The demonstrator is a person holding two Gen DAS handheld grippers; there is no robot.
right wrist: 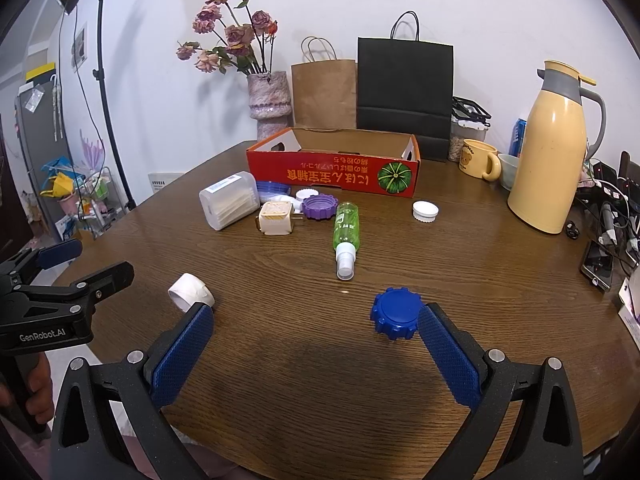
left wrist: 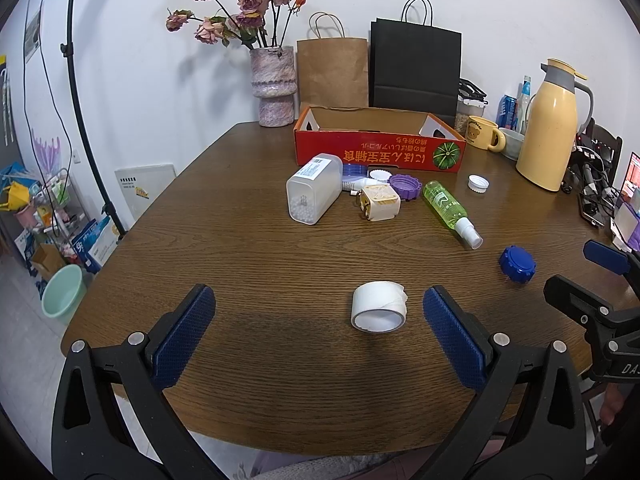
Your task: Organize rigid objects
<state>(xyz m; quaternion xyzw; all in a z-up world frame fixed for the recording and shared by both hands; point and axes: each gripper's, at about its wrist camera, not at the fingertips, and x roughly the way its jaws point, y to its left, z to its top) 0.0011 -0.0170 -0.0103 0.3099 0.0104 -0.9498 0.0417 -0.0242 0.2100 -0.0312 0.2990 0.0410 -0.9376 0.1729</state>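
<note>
Between the spread blue pads of the left gripper (left wrist: pixel 319 322), nearer its right pad, the white tape roll (left wrist: pixel 379 306) is lying on its side on the wooden table (left wrist: pixel 256 264), touching neither pad. Left jaws are standing wide apart, gripping nothing. Right gripper (right wrist: pixel 316 338) is also sitting released, with the blue ridged cap (right wrist: pixel 397 318) just inside its right pad; cannot tell if they are touching.

Relative to the red cardboard box (right wrist: pixel 332 172) at the back of the table: tape roll and blue cap are lying well in front of it, near the table's front edge. Just in front of the box a cluster is sitting: clear plastic container (right wrist: pixel 229 199) on its side, beige cube-shaped item (right wrist: pixel 275 219), purple cap (right wrist: pixel 319 207), green spray bottle (right wrist: pixel 345 232) pointing its nozzle away from the box. White cap (right wrist: pixel 425 211) is lying alone off the box's right front corner. Yellow thermos (right wrist: pixel 554 148) is standing further right of the box.
</note>
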